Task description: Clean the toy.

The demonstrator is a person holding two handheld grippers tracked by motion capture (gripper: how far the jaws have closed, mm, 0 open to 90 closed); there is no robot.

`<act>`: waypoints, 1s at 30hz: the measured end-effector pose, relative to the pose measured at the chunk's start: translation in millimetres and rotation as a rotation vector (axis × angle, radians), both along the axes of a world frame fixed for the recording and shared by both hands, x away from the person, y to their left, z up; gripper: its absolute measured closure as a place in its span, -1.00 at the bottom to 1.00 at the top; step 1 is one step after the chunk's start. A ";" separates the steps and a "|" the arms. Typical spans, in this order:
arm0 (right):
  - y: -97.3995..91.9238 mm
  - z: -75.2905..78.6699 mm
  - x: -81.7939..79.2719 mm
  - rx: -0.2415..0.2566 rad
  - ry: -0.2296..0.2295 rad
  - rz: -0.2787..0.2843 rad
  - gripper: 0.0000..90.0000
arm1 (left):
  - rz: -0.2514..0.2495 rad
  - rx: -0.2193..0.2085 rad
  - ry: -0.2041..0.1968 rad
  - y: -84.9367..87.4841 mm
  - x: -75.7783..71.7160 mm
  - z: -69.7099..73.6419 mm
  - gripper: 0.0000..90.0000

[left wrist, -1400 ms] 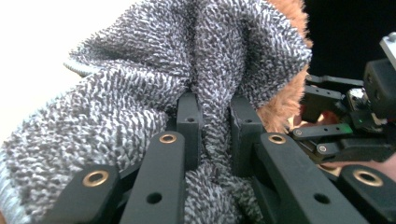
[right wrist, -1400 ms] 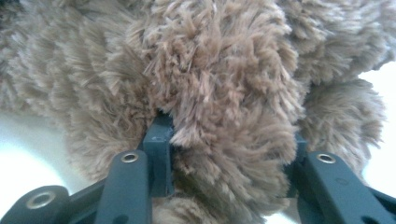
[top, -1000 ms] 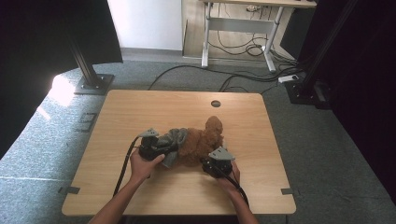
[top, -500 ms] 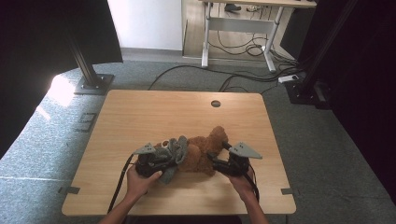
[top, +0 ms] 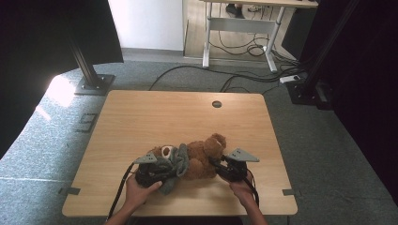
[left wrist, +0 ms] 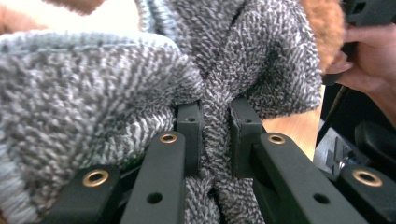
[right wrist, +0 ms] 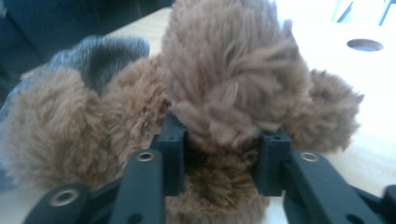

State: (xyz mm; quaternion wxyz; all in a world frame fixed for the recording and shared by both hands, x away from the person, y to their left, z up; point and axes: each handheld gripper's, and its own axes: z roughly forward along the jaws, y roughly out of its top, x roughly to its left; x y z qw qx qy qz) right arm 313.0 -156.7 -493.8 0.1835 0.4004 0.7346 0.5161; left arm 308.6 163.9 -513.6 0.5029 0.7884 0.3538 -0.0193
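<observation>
Two hand-held grippers work on one soft toy at the near edge of the desk (top: pixel 141 112). The teddy bear (top: pixel 202 157), brown and plush, lies on its side near the desk's front, head toward the right. A grey knitted garment (top: pixel 174 161) covers the end of the toy nearer the left hand-held gripper and drapes onto the desk surface.

Left hand-held gripper (left wrist: pixel 212 135): jaws drawn narrow, pads pinching a fold of the grey knitted garment between them. In the high view this unit (top: pixel 149 172) sits at the garment's left edge, held by the person's left hand (top: pixel 136 192).

Right hand-held gripper (right wrist: pixel 223 151): jaws have just been closing, with a tuft of the teddy bear's fur between them; both pads press into the plush, so the toy is gripped. In the high view this unit (top: pixel 220 168) meets the bear from the right, held by the right hand (top: pixel 241 190).

A round cable hole (top: pixel 216 104) lies well apart from the toy, toward the desk's far edge.
</observation>
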 end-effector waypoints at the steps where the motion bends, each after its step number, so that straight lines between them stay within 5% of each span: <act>1: -0.7 -2.5 -4.2 -0.006 -0.001 0.007 0.43 | -0.001 0.019 -0.007 -0.7 -1.2 -0.7 0.72; 10: 8.4 -18.9 -9.2 -0.062 -0.027 0.001 0.47 | 0.046 0.070 0.052 -0.7 30.1 -4.0 0.72; 20: 16.1 -31.3 29.8 -0.076 -0.024 -0.080 0.45 | 0.100 0.045 0.152 -2.2 76.6 -5.4 0.70; 30: 11.5 -35.6 32.6 -0.042 -0.039 -0.102 0.27 | 0.096 0.011 0.161 2.3 72.5 -5.9 0.68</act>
